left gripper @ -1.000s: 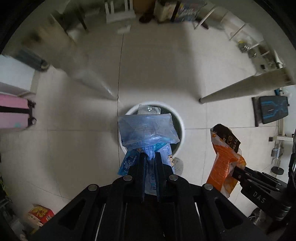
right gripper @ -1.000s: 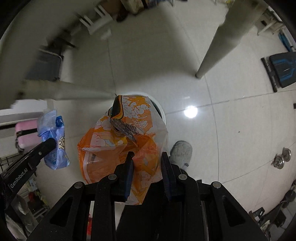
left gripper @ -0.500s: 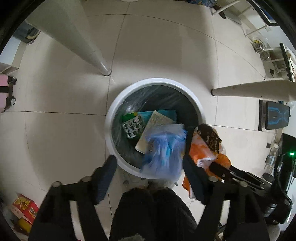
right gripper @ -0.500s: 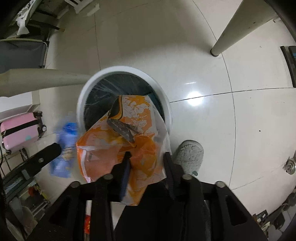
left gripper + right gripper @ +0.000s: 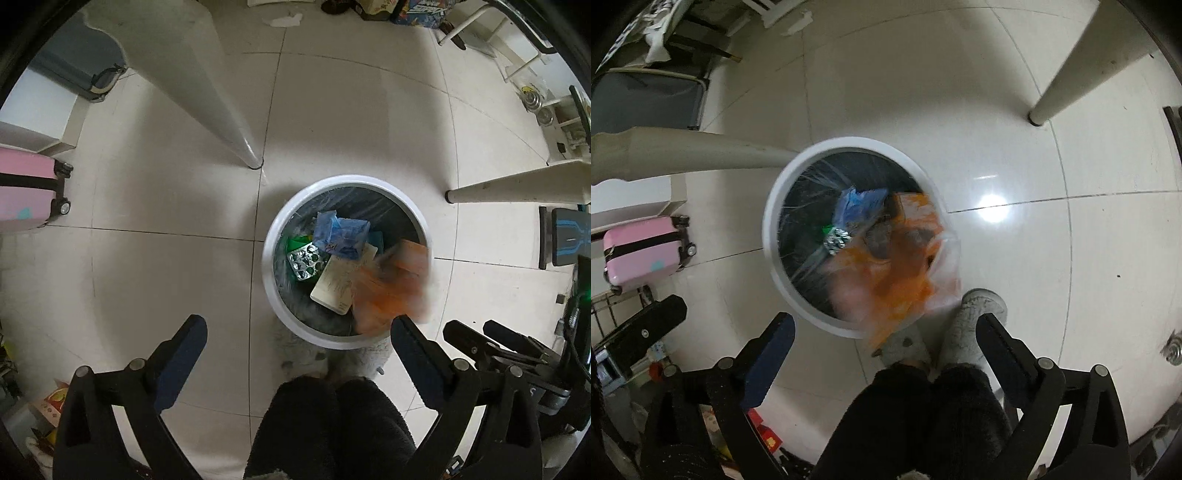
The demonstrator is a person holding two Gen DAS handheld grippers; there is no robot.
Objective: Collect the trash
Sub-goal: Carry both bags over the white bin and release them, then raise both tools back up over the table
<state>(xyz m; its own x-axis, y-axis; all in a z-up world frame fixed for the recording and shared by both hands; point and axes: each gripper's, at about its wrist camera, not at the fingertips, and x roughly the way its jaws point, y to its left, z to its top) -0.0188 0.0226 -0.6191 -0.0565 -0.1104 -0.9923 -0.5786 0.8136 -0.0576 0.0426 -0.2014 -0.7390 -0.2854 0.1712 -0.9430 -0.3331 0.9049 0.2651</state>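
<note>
A white round bin [image 5: 269, 258] with a black liner stands on the tiled floor below both grippers. A blue plastic bag [image 5: 341, 234] lies inside it on a blister pack [image 5: 306, 262] and a white box [image 5: 340, 284]. An orange snack bag [image 5: 391, 288], blurred, is falling at the bin's near right rim, free of any finger. My left gripper [image 5: 298, 325] points straight down, its jaws opening wide with nothing between them. My right gripper [image 5: 884, 321] is also opening, and the orange bag [image 5: 897, 266] drops away just beyond its fingertips over the bin [image 5: 768, 229].
Two pale table legs [image 5: 229, 122] [image 5: 517, 184] stand close to the bin. A pink suitcase [image 5: 22, 192] is at the left. A person's grey slippers [image 5: 975, 317] and dark trouser legs [image 5: 332, 424] are right beside the bin.
Both grippers sank toward the bin and went from shut to wide open. The blue bag fell from the left gripper into the bin. The orange bag left the right gripper and is falling.
</note>
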